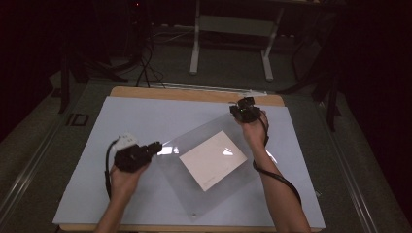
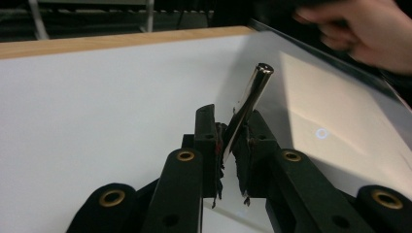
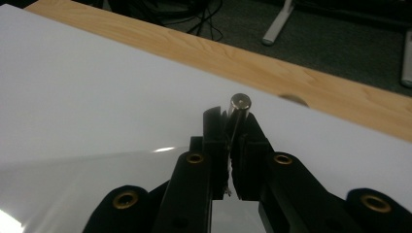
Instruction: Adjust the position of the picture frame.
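Note:
A clear plastic sheet (image 1: 184,182) lies skewed on the white table top, with a beige card (image 1: 213,160) at its middle. Short metal pins stand at its corners. My left gripper (image 1: 156,146) is shut on the pin at the sheet's left corner; in the left gripper view that pin (image 2: 251,94) leans between the jaws of the gripper (image 2: 228,119). My right gripper (image 1: 243,111) is shut on the pin at the far corner. The right gripper view shows this pin (image 3: 239,103) upright in the gripper (image 3: 231,119), with the sheet (image 3: 97,179) below.
The white table top (image 1: 126,116) has a wooden strip (image 1: 194,94) along its far edge. Another small pin (image 1: 194,214) marks the sheet's near corner. Table legs (image 1: 195,48) and cables (image 1: 145,63) stand on the floor beyond. The right hand (image 2: 369,34) appears in the left gripper view.

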The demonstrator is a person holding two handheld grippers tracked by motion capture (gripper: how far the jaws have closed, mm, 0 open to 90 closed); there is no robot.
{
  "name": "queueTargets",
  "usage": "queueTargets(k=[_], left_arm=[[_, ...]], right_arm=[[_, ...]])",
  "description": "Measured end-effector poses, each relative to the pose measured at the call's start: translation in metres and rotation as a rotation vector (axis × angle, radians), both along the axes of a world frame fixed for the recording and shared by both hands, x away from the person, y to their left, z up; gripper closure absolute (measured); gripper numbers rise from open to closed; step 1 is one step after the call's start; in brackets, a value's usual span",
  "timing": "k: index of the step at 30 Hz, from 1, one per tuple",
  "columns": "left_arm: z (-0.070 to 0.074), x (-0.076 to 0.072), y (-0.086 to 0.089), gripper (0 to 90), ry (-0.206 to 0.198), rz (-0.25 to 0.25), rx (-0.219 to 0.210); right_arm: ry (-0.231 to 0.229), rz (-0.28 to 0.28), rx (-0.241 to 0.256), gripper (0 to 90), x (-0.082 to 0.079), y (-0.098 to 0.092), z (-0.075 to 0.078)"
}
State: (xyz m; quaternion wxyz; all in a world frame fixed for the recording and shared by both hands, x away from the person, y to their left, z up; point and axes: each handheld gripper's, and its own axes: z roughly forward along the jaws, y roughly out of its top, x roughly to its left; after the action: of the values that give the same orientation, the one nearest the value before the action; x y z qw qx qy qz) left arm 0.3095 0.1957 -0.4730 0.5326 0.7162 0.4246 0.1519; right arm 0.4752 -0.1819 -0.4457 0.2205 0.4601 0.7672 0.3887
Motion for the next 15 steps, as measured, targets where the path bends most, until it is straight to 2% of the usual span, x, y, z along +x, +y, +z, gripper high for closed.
queueTargets(k=[1,2,4,5,7,8,9,10,12,13,14,15], left_arm=[[0.002,0.011,0.007,80.3,0.013,-0.001,0.001],[0.002,0.011,0.007,80.4,0.013,-0.001,0.001],[0.004,0.034,0.017,80.3,0.049,-0.001,0.013],[0.004,0.055,0.021,79.9,0.080,0.009,0.037],[-0.002,0.072,0.020,79.6,0.116,0.027,0.065],[-0.002,0.072,0.020,79.6,0.116,0.027,0.065],[-0.014,0.083,0.015,79.7,0.153,0.044,0.121],[-0.022,0.086,0.011,79.7,0.177,0.048,0.147],[-0.037,0.091,0.003,80.6,0.210,0.069,0.209],[-0.045,0.093,0.001,81.6,0.234,0.074,0.208],[-0.045,0.093,0.001,81.7,0.234,0.074,0.208],[-0.054,0.092,-0.001,81.7,0.221,0.093,0.178]], right_arm=[[-0.002,-0.005,0.008,86.1,-0.005,-0.003,0.000],[0.002,-0.012,0.022,86.1,-0.011,-0.008,0.000],[0.018,-0.018,0.031,86.1,-0.017,-0.011,-0.001],[0.031,-0.034,0.034,86.0,-0.032,-0.016,-0.007],[0.045,-0.041,0.046,85.8,-0.044,-0.021,-0.016],[0.045,-0.041,0.046,85.8,-0.044,-0.021,-0.016],[0.046,-0.040,0.028,85.6,-0.056,-0.023,-0.028],[0.050,-0.038,0.022,85.6,-0.059,-0.024,-0.035],[0.056,-0.033,-0.024,85.4,-0.064,-0.025,-0.050],[0.074,-0.033,-0.032,85.4,-0.063,-0.025,-0.057],[0.074,-0.033,-0.032,85.4,-0.063,-0.025,-0.057],[0.098,-0.039,-0.022,85.5,-0.063,-0.027,-0.065]])
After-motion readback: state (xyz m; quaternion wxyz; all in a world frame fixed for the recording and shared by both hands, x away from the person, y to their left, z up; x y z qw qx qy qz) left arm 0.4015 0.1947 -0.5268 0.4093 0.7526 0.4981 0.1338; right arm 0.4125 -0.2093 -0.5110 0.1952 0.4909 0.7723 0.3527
